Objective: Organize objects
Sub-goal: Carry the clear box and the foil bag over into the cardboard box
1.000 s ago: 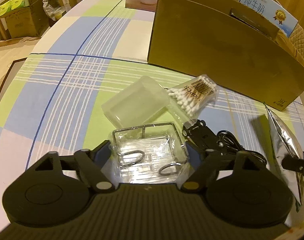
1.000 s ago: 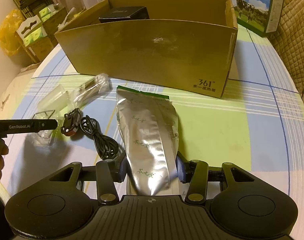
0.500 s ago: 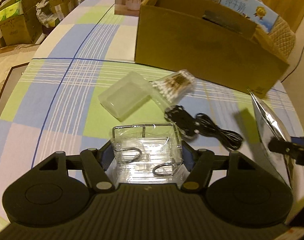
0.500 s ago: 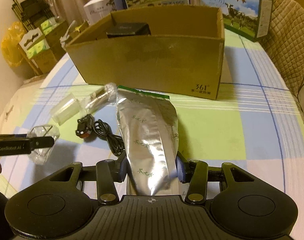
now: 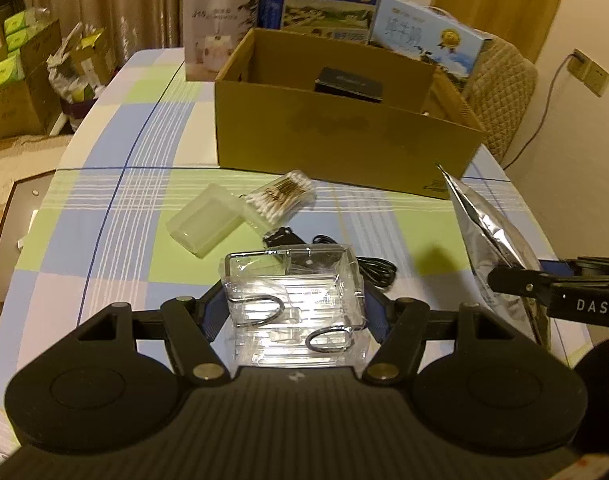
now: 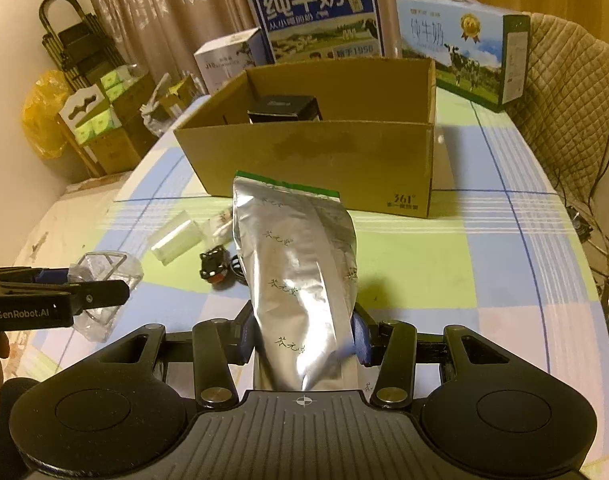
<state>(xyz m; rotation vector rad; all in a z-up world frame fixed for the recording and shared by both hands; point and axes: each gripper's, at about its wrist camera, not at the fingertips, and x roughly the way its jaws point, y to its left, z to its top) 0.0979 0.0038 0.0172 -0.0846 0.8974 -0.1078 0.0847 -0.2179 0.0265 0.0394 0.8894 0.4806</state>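
Observation:
My left gripper [image 5: 294, 312] is shut on a clear plastic pack with a wire rack [image 5: 292, 292] and holds it above the table. My right gripper [image 6: 302, 336] is shut on a silver foil pouch [image 6: 300, 264], lifted and pointing at the open cardboard box [image 6: 316, 156]. The box [image 5: 344, 140] holds a black box [image 5: 348, 82]. On the checked tablecloth lie a translucent plastic case [image 5: 204, 224], a cotton swab pack [image 5: 282, 198] and a black cable with plug [image 5: 368, 268]. The pouch [image 5: 492, 236] and the right gripper show at the right of the left wrist view.
Milk cartons [image 6: 318, 24] and a white carton [image 5: 220, 36] stand behind the box. A quilted chair [image 6: 564, 92] is at the far right. Stacked cartons and bags [image 5: 20, 80] sit on the floor to the left. The table edge runs along the left.
Both grippers have risen with their loads and drawn back, so the box interior now shows. The pouch has lifted off the table and tilted up.

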